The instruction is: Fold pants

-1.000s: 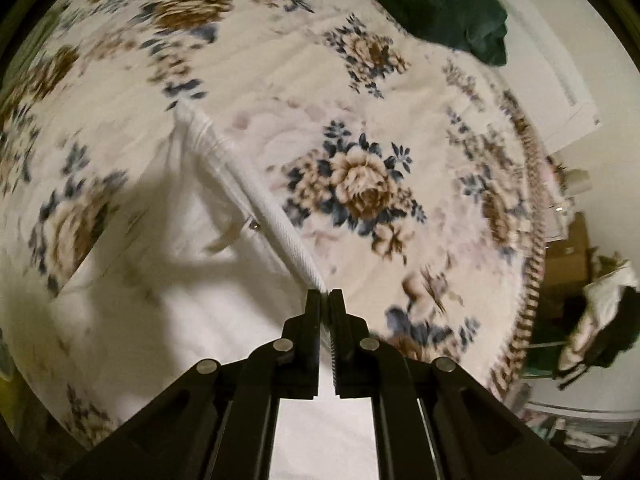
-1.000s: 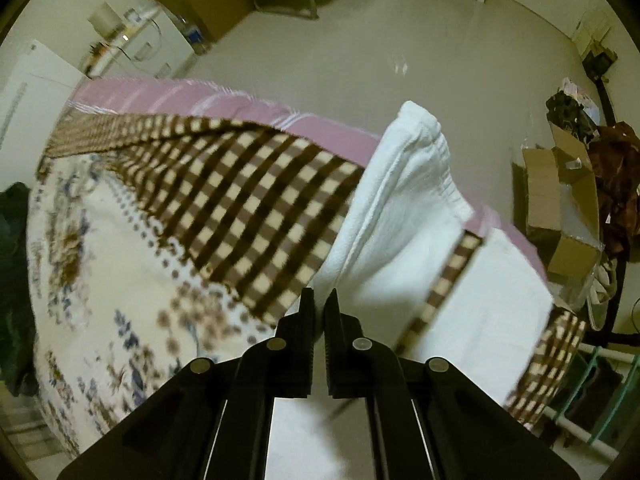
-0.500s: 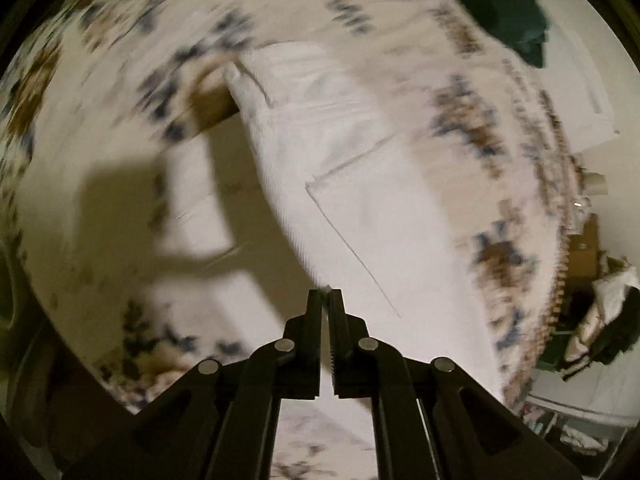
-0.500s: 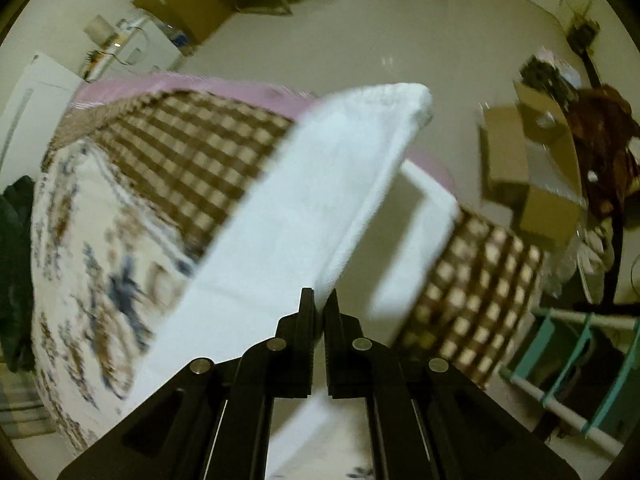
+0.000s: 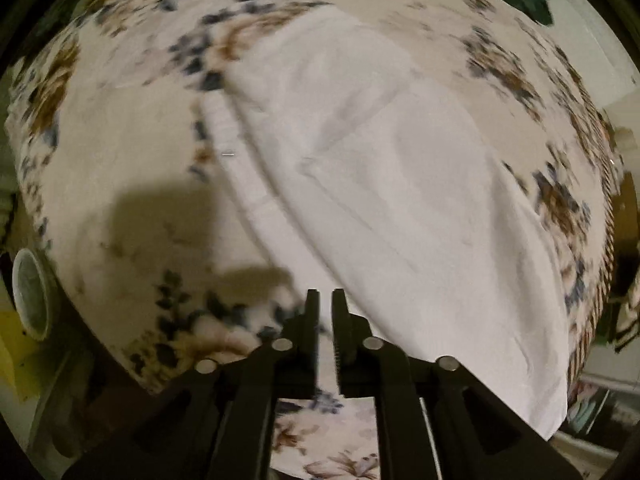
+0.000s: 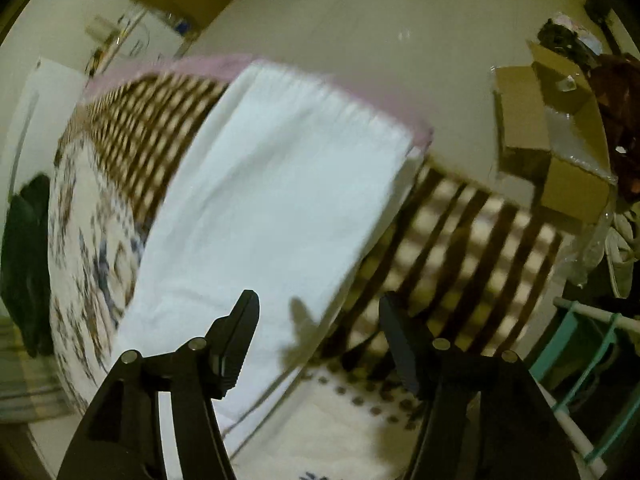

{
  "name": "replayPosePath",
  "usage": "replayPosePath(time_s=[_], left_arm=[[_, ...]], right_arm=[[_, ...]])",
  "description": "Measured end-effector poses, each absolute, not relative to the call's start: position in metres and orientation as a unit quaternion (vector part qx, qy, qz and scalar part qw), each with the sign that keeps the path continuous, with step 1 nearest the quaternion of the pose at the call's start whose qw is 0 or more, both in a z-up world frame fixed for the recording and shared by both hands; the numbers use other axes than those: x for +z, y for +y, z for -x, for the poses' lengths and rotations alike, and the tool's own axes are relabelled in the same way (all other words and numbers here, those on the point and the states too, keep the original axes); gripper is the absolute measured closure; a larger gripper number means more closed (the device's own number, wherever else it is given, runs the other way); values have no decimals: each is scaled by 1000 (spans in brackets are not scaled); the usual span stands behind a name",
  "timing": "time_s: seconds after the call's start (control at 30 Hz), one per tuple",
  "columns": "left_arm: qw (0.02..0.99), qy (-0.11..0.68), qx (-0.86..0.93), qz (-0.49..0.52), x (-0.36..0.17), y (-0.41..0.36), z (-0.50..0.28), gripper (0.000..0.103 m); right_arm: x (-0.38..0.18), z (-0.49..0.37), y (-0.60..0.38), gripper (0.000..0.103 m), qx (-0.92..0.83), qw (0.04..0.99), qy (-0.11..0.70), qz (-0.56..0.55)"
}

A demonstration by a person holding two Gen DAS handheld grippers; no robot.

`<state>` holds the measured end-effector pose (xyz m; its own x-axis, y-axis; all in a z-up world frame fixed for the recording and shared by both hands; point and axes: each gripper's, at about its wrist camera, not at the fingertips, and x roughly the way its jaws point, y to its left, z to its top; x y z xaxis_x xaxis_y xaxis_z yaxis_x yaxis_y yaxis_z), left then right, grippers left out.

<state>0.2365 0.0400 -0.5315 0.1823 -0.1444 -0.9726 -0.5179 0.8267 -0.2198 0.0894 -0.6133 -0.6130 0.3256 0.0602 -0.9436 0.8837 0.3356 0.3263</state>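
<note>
Lying flat on the floral bed cover (image 5: 120,152), the white pants (image 5: 400,184) look folded lengthwise. Left tool (image 5: 325,300) hovers nearly closed, empty; right tool (image 6: 316,312) gapes wide. Next likely: regrasp an end, fold across.

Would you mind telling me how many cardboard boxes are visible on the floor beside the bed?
1: an open cardboard box sits on the floor past the bed's checked edge, at upper right in the right wrist view. Others may be hidden.
</note>
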Motion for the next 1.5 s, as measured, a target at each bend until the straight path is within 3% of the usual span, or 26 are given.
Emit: replayPosePath(time_s=[0.07,0.1,0.3,0.4,0.47,0.53,0.7,0.8,0.9,0.93,1.23,1.4,1.47,1.5], left_arm=[[724,624,121,270,-531,32,-245,70],[725,620,120,274,-531,29,-248,67],[728,619,127,268,-529,16,-265,64],[728,620,132,261,-529,12,-268,64],[727,621,138,257,-529,10,-269,64],[726,622,144,257,-531,8,-268,64],[715,622,152,281,-540,14,-260,64],[705,621,162,301,-546,29,-252,64],[699,613,178,322,-551,55,-246,64],[699,610,182,327,-552,61,-246,64],[677,580,216,398,-576,130,-268,65],[670,589,211,400,-591,143,-287,65],[671,586,211,402,-592,144,-286,67],[678,579,211,401,-589,144,-287,81]], right_arm=[[-617,-79,-632,38,-325,646,471,-505],[-619,-75,-640,38,-330,641,463,-516],[-645,-58,-692,42,-348,622,402,-575],[-651,-70,-702,81,-329,643,418,-551],[-645,-85,-702,92,-325,664,441,-509],[-636,-91,-704,96,-323,682,447,-480],[-636,-109,-709,95,-330,681,478,-446],[-643,-121,-699,87,-321,665,523,-426],[-639,-118,-674,52,-295,653,520,-465],[-637,-115,-662,51,-288,651,514,-479],[-668,-149,-493,51,-153,608,532,-569],[-688,-160,-461,52,-174,604,522,-576],[-689,-154,-458,63,-194,607,511,-577],[-689,-154,-458,75,-202,608,511,-572]])
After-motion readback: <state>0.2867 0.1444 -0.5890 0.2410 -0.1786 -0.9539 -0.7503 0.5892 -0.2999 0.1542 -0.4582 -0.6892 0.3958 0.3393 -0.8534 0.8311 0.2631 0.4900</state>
